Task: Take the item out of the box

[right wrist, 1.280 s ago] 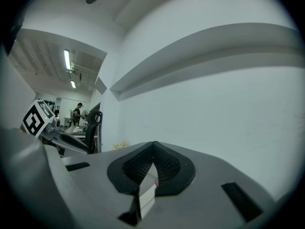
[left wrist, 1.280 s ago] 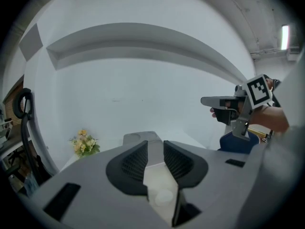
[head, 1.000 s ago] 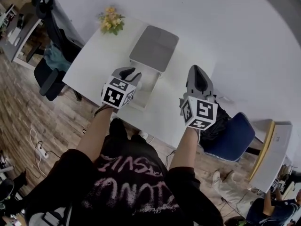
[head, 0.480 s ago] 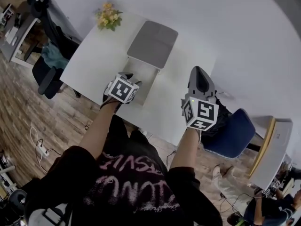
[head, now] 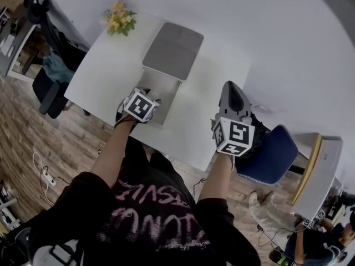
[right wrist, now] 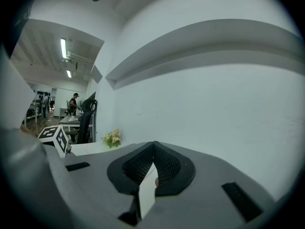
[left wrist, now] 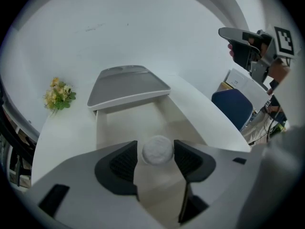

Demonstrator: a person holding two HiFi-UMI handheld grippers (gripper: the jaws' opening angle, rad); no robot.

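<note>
An open grey box [head: 168, 81] stands on the white table [head: 108, 65], its lid [head: 173, 47] tipped back. In the left gripper view a round white ball [left wrist: 157, 150] lies inside the box [left wrist: 102, 128]. My left gripper [left wrist: 156, 157] straddles it, jaws opening, the ball between the pads with a thin gap showing. From the head, the left gripper [head: 148, 95] dips into the box's near end. My right gripper [head: 233, 86] hovers over the table's right edge, shut and empty; its own view shows the tips [right wrist: 152, 147] meeting before a bare wall.
A bunch of yellow flowers [head: 117, 20] sits at the table's far left corner. A blue chair [head: 272, 155] stands to the right of the table and a dark office chair [head: 47, 54] to its left. Wooden floor with cables lies below.
My left gripper has dropped and tipped down into the near end of the box. The right gripper has stayed almost where it was.
</note>
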